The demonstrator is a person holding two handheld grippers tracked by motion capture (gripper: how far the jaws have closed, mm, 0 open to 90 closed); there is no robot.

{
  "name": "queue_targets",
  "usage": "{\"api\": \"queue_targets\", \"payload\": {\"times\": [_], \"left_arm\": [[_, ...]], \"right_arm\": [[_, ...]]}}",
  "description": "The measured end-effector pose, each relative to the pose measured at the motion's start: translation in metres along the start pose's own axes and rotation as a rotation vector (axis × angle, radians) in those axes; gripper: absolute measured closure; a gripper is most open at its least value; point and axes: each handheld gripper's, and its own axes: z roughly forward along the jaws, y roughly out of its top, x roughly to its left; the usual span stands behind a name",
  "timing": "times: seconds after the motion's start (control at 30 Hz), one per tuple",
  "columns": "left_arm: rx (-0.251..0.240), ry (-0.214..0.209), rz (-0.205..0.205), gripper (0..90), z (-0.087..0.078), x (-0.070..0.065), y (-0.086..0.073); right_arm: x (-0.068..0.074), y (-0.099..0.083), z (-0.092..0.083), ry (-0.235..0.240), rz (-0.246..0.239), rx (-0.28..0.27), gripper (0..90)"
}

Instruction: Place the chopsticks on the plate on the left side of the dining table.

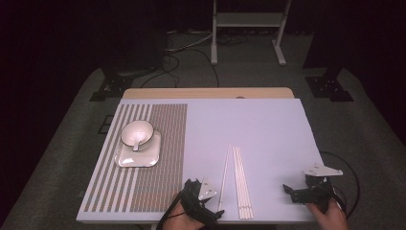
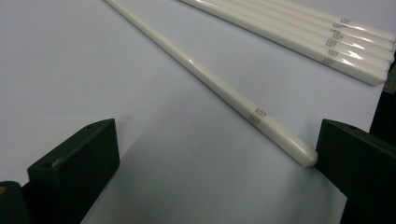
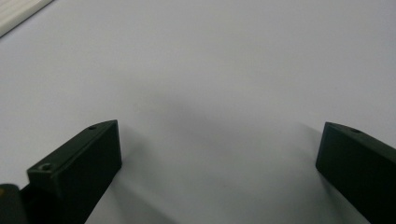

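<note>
— Looking at the left claw (image 1: 210, 203), what do you see at the near edge of the desk (image 1: 268, 124)?

— Its jaws stand spread wide, low over the white surface. In the left gripper view the rounded butt end of a single white chopstick (image 2: 219, 84) lies just against the inner face of one jaw, with the other jaw well clear of it. Nothing is pinched.

— And where does that chopstick lie on the desk?

— Near the middle of the near half, running from near to far, just left of a bundle of chopsticks (image 1: 242, 184) that lie side by side. It sits slightly apart from them, angled a little.

— The right claw (image 1: 292, 191)?

— Spread as well, holding nothing. The right gripper view shows bare desk between its jaws. It rests at the near right, well apart from the bundle.

— Anything else?

— On the striped mat (image 1: 158, 158) at the left stands a square white plate (image 1: 136, 155), with a white bowl (image 1: 135, 131) on its far part and a spoon (image 1: 137, 142) resting in the bowl.
</note>
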Motion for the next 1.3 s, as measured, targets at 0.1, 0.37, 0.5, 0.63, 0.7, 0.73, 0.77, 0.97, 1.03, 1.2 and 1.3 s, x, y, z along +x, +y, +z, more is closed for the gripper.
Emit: {"api": "queue_targets", "payload": {"times": [0.1, 0.37, 0.5, 0.63, 0.7, 0.73, 0.77, 0.97, 1.03, 1.2, 1.3], "left_arm": [[0.002, 0.009, -0.002, 0.0, -0.002, 0.002, -0.001], [0.011, 0.045, -0.018, 0.0, -0.009, 0.012, -0.007], [0.011, 0.061, -0.028, 0.0, -0.012, 0.017, -0.010], [0.013, 0.078, -0.041, 0.0, -0.015, 0.023, -0.012], [0.010, 0.085, -0.046, 0.0, -0.016, 0.026, -0.013], [0.010, 0.085, -0.046, 0.0, -0.016, 0.026, -0.013], [0.017, 0.088, -0.042, 0.0, -0.017, 0.027, -0.014], [0.018, 0.110, -0.062, 0.0, -0.021, 0.035, -0.018], [0.016, 0.112, -0.063, 0.0, -0.021, 0.037, -0.019], [0.023, 0.123, -0.076, 0.0, -0.025, 0.042, -0.022], [0.026, 0.135, -0.083, 0.0, -0.027, 0.047, -0.024]], "right_arm": [[0.000, 0.000, 0.000, 0.000, 0.000, 0.000, 0.0], [0.000, 0.000, 0.000, 0.000, -0.001, 0.000, 0.0], [0.000, 0.000, 0.000, 0.000, 0.000, 0.000, 0.0], [0.000, 0.000, 0.000, 0.000, 0.000, 0.000, 0.0], [0.000, 0.000, 0.000, 0.000, 0.000, 0.000, 0.0], [0.000, 0.000, 0.000, 0.000, 0.000, 0.000, 0.0], [0.000, 0.000, 0.000, 0.000, 0.000, 0.000, 0.0], [0.000, 0.000, 0.000, 0.000, 0.000, 0.000, 0.0], [0.000, 0.000, 0.000, 0.000, 0.000, 0.000, 0.0], [0.000, 0.000, 0.000, 0.000, 0.000, 0.000, 0.0], [0.000, 0.000, 0.000, 0.000, 0.000, 0.000, 0.0]]}}
